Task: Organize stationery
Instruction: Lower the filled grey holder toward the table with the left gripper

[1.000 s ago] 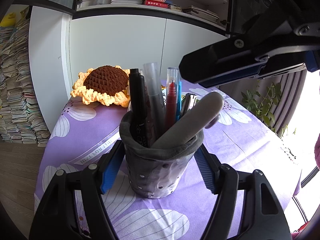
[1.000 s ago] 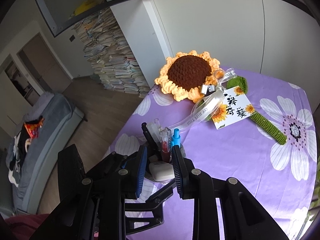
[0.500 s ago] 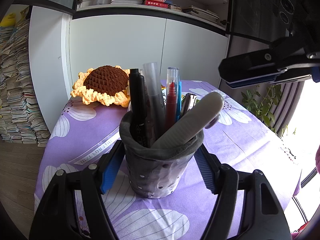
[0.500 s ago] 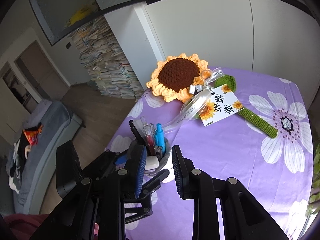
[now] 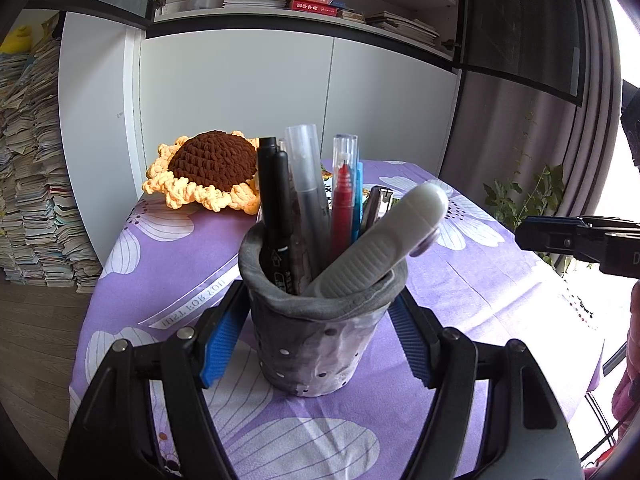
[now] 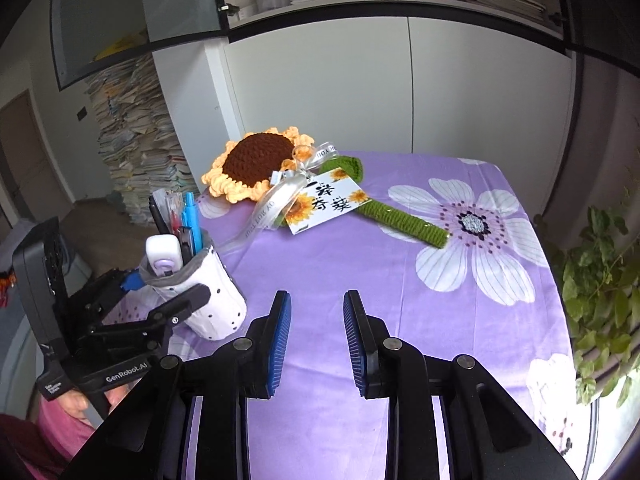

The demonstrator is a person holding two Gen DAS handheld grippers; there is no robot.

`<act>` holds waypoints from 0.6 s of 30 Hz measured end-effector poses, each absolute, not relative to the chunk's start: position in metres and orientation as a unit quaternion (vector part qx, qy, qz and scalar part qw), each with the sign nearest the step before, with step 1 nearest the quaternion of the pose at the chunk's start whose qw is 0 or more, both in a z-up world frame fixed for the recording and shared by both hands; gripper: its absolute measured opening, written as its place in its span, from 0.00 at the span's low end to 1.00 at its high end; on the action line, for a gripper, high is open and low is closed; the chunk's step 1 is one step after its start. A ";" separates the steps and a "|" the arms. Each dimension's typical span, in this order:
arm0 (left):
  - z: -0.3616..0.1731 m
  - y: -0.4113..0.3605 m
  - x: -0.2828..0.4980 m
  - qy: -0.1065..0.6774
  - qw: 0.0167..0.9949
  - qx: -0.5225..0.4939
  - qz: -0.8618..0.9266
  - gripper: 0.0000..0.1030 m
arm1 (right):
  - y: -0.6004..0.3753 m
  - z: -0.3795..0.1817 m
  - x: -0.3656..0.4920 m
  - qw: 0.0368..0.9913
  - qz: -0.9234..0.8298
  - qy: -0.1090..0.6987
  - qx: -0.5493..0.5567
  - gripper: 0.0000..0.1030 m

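Your left tool (image 5: 320,332) straddles the grey-and-white dotted fabric pen cup (image 5: 318,344); its blue ribbed pads (image 5: 222,340) stand at either flank of the cup, but whether they press the fabric cannot be told. Your right tool (image 6: 316,332) hangs over bare purple cloth, its pads parted with nothing between them, to the right of the cup and apart from it.

Behind the cup lies a crocheted sunflower with a brown centre and yellow petals (image 6: 258,164), its green knitted stem (image 6: 396,216) running toward the right. A white card printed with sunflowers and black characters (image 6: 326,202) and a translucent lettered ribbon (image 6: 268,210) lie across the stem, between the flower and the cup. A leafy green potted plant (image 6: 596,280) stands off the table's right edge; tall stacks of books and papers (image 6: 136,144) rise from the floor beyond the left edge.

The table (image 6: 400,280), covered in purple cloth with large white flowers, lies open ahead of your right tool up to the card and stem. The cup stands near the table's left edge.

The cup stands upright, its grey rim folded outward. It holds a black marker (image 5: 274,200), a clear-capped grey pen (image 5: 308,184), a red pen (image 5: 344,200), a blue pen (image 5: 357,204) and a white ribbed correction-tape case (image 5: 384,248) leaning to the right.
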State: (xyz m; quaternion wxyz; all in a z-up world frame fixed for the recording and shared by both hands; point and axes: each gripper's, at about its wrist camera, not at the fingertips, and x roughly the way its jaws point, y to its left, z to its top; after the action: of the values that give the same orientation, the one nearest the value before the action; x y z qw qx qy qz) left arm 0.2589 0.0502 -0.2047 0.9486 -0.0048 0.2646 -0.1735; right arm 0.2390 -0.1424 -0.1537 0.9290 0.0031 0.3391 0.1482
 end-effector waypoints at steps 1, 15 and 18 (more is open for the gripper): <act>-0.205 0.050 0.259 0.265 0.949 -0.004 -0.172 0.68 | -0.143 -0.154 0.237 0.931 0.143 0.336 0.003 0.27; -0.204 0.046 0.254 0.269 0.953 -0.008 -0.139 0.68 | -0.146 -0.158 0.224 0.941 0.102 0.324 -0.011 0.28; -0.203 0.046 0.252 0.272 0.953 -0.011 -0.133 0.68 | -0.149 -0.158 0.224 0.940 0.099 0.325 -0.013 0.28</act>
State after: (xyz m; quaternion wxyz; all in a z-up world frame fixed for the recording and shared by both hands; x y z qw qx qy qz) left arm 0.2522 0.0461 -0.2034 0.9531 -0.0107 0.2716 -0.1329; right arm 0.2239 -0.1493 -0.1584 0.9403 -0.0126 0.3252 0.0993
